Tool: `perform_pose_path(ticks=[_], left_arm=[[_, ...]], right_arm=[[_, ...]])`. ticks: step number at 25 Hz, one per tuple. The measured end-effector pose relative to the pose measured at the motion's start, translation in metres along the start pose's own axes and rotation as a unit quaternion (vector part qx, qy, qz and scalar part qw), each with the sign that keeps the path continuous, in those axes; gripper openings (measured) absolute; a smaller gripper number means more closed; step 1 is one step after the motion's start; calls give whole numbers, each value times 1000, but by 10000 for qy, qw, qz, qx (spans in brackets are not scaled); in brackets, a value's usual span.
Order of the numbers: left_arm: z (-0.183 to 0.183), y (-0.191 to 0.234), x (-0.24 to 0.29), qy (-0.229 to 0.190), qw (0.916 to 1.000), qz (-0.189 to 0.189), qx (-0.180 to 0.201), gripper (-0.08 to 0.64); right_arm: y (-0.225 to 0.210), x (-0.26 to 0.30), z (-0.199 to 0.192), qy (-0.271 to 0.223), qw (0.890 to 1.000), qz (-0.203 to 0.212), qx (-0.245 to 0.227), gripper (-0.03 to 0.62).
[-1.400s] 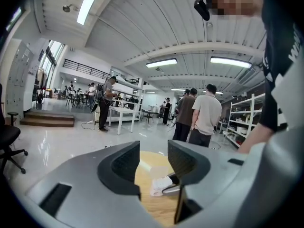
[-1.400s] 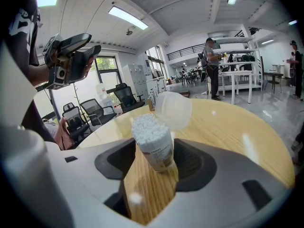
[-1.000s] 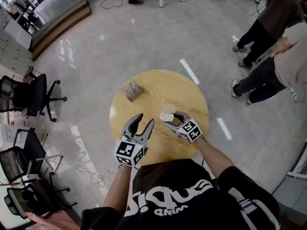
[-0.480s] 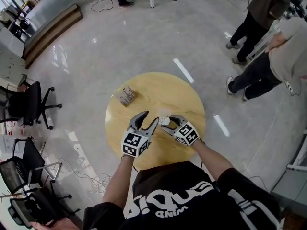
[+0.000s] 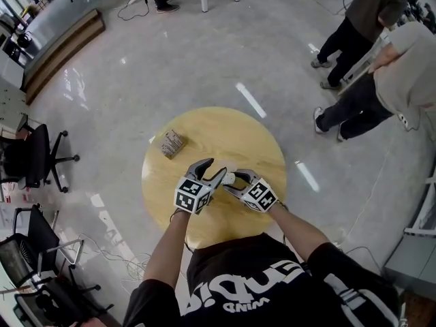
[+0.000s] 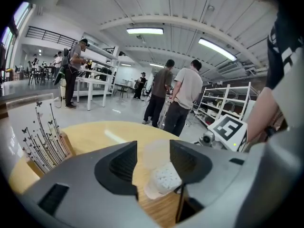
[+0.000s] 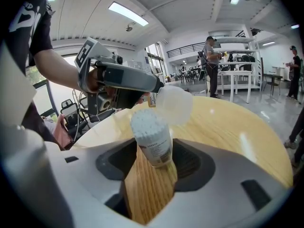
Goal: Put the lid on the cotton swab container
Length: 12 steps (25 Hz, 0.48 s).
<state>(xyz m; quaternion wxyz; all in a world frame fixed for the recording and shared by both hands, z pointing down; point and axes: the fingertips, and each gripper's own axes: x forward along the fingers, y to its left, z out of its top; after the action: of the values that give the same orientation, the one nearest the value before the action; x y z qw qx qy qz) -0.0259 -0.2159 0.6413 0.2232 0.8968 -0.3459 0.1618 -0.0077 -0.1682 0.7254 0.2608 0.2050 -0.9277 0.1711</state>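
My right gripper is shut on a clear container packed with white cotton swabs, and holds it tilted above the round wooden table. In the head view the container shows as a small white spot between the two grippers. My left gripper has a translucent round lid between its fingertips, in the air just beyond the container's open end. In the left gripper view the lid fills the gap between the jaws, with the swab ends right behind it. The left jaws are opening.
A small box printed with thin stems stands at the table's far left, also seen as a box in the left gripper view. Two people stand on the floor at the right. Office chairs stand to the left.
The two grippers have come together over the table's near part. The left gripper has swung right until its tips meet the container's open end. The right gripper has shifted slightly left.
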Motion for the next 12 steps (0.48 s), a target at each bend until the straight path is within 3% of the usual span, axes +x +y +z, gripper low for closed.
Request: perform_pose_path(ticks=[6,12], left_arm=[[-5,1,13,124,9994,-275,-156,206],[-2,-8,16,235,9980,-580,-24,206]], right_arm=[[0,0,-2,71,10000,17,-28,230],[1,1,-2,129,9999,21,-60,229]])
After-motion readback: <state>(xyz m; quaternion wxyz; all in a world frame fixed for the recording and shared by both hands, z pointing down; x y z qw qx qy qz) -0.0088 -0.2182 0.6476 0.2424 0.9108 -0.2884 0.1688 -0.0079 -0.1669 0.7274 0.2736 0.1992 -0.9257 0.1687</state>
